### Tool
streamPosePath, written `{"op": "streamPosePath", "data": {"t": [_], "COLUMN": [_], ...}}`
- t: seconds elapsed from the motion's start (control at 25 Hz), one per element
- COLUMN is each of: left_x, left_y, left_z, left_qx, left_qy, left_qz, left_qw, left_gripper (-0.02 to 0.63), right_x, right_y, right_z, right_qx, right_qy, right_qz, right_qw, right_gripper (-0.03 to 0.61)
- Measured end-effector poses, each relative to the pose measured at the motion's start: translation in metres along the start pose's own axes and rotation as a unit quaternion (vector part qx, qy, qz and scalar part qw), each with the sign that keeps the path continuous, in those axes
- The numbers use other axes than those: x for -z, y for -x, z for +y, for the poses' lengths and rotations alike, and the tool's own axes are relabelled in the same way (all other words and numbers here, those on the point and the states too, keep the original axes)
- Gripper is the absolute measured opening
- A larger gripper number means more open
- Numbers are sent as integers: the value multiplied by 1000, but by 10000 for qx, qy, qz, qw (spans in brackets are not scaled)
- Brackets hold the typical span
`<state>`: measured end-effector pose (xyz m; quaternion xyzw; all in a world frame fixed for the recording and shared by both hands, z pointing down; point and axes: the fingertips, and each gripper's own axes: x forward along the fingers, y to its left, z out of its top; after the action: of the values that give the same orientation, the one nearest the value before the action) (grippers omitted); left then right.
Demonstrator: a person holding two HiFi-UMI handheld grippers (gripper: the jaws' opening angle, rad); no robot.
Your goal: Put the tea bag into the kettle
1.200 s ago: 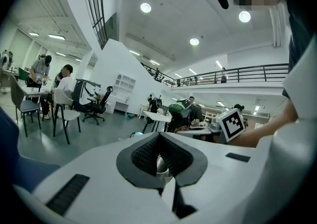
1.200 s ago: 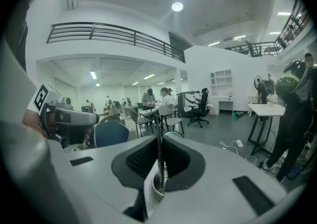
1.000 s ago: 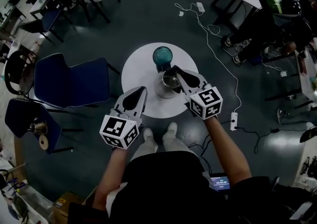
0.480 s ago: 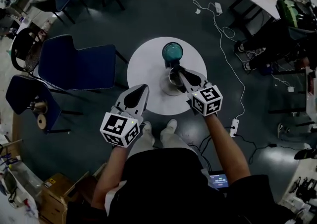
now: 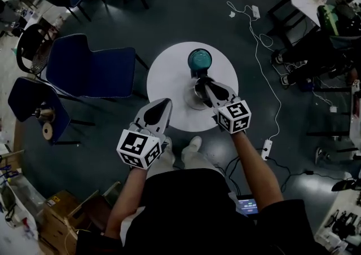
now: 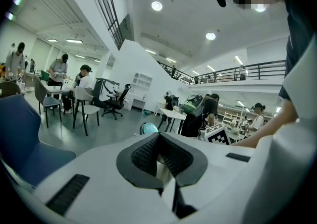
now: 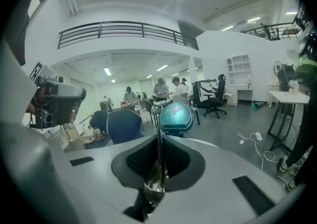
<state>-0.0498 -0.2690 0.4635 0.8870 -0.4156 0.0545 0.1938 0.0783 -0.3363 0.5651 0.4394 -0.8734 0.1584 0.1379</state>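
Right fingers (image 7: 141,161) pinching thin tea bag (image 7: 159,141) over steel kettle (image 7: 154,188), left fingers (image 6: 143,156) pressed together

From above, the right gripper (image 5: 204,83) is covering most of the kettle (image 5: 192,99) mouth, so whatever is lying inside is staying out of sight. In the right gripper view its jaws are pinching a thin strip (image 7: 159,149) that is showing edge-on, too slight to identify, and they are hiding all but a sliver of kettle rim. The print on the teal ball (image 7: 174,118) is blurring past reading. The left gripper (image 6: 158,136) is masking that ball's lower half in its own view.
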Motion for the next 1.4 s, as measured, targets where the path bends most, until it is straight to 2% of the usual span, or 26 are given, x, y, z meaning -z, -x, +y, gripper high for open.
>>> {"op": "streamPosePath", "data": {"t": [0.68, 0.88, 1.08, 1.4], "left_x": [16, 19, 18, 21], "left_y": [1, 2, 1, -4], "left_z": [3, 5, 6, 2], "left_qx": [-232, -263, -258, -227], "left_qy": [169, 192, 205, 204], "left_qz": [86, 104, 96, 149], "left_qw": [9996, 9994, 9994, 9994], "left_gripper": [15, 15, 15, 15], "right_x": [17, 26, 28, 39], "right_y": [-18, -25, -27, -35], "right_z": [-3, -3, -5, -7], "right_qx": [-172, -82, -14, -81], "right_qy": [223, 628, 751, 1214], "right_qz": [262, 498, 737, 1353], "right_qw": [9993, 9968, 9944, 9833], "right_gripper": [35, 35, 35, 35]}}
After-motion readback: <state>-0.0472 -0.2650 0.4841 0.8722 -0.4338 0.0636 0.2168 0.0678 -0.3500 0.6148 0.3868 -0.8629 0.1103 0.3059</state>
